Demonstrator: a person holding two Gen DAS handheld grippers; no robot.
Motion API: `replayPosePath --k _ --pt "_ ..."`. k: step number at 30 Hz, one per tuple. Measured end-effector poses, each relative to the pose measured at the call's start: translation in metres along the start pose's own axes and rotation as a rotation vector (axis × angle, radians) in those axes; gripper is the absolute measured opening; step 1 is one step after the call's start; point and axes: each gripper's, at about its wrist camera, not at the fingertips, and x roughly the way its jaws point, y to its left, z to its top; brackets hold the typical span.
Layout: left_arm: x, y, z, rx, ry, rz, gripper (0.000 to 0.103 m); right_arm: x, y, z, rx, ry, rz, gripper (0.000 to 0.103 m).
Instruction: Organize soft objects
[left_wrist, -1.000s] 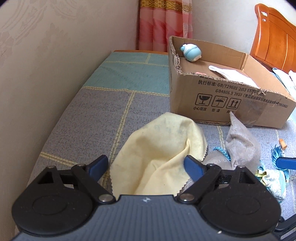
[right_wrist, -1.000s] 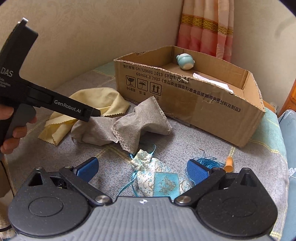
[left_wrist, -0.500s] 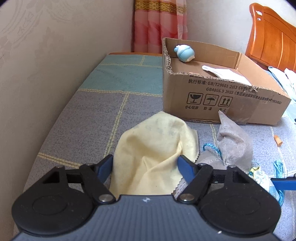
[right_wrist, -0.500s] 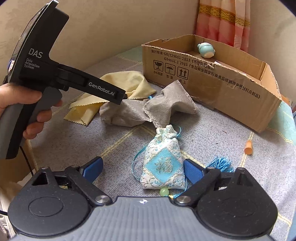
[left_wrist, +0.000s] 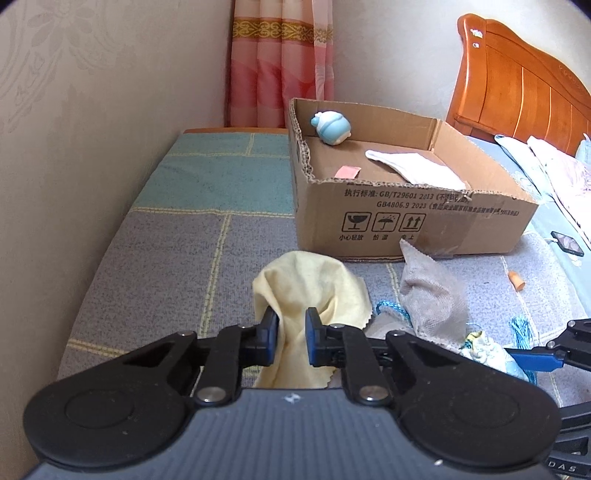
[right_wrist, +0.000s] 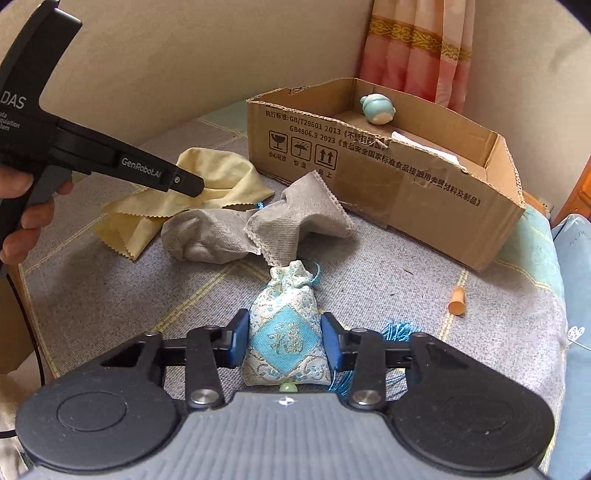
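Note:
My left gripper is shut on a fold of the yellow cloth, which bunches up between its pads on the grey patchwork cover. In the right wrist view its tip sits on the same yellow cloth, with a hand on the handle. My right gripper straddles a blue and white embroidered sachet. Its jaws are closing and the pads touch the sachet's two sides. A crumpled grey cloth lies between the two items, in front of the open cardboard box.
The box holds a blue round toy and a white cloth. A small orange piece lies on the cover at the right. A wall runs along the left, a curtain stands behind, and a wooden headboard is at far right.
Both grippers went from wide open to closed in: the left one pinched the yellow cloth, the right one drew in against the sachet. The right view shifted so the sachet is centred.

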Motion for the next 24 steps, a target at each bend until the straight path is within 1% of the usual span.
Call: replayPosePath --k 2,4,6,7,8,9,10,11,12,13,15,16,20,24 --pt "-0.006 0.002 0.004 0.013 -0.006 -0.010 0.009 -0.002 0.002 -0.001 -0.008 -0.007 -0.011 0.035" --pt "-0.012 0.002 0.006 0.035 -0.018 -0.007 0.008 -0.007 0.004 -0.001 -0.009 -0.016 -0.013 0.031" --pt "-0.017 0.000 0.005 0.063 -0.026 -0.003 0.009 -0.012 0.004 -0.002 -0.010 -0.029 -0.017 0.031" --pt "-0.017 -0.001 0.004 0.071 -0.018 -0.001 0.014 -0.015 0.003 -0.002 -0.008 -0.034 -0.015 0.031" --pt "-0.016 -0.002 0.003 0.070 -0.006 -0.002 0.026 -0.017 0.002 -0.003 -0.001 -0.039 -0.015 0.031" --pt "-0.014 -0.003 0.000 0.069 0.001 -0.002 0.034 -0.018 0.002 -0.003 0.004 -0.041 -0.014 0.031" --pt "-0.013 -0.005 -0.003 0.070 0.000 0.005 0.051 -0.020 0.001 -0.004 0.009 -0.043 -0.014 0.031" --pt "-0.011 -0.006 -0.005 0.066 -0.003 0.018 0.063 -0.021 0.000 -0.005 0.013 -0.046 -0.015 0.031" --pt "-0.008 -0.007 -0.006 0.060 -0.004 0.025 0.068 -0.021 0.000 -0.005 0.017 -0.046 -0.011 0.031" --pt "-0.006 -0.007 -0.008 0.049 -0.007 0.021 0.072 -0.021 0.001 -0.006 0.021 -0.047 -0.006 0.031" --pt "0.001 -0.007 -0.008 0.035 0.005 -0.014 0.073 -0.022 0.002 -0.007 0.021 -0.047 -0.004 0.031" --pt "0.005 -0.009 -0.009 0.037 0.014 -0.029 0.076 -0.023 0.003 -0.007 0.019 -0.046 -0.002 0.031" --pt "0.017 -0.016 -0.007 0.052 0.006 -0.005 0.083 -0.022 0.001 -0.007 0.025 -0.048 -0.008 0.031" --pt "0.024 -0.023 -0.004 0.039 0.024 0.039 0.085 -0.020 -0.001 -0.007 0.035 -0.045 -0.012 0.031"
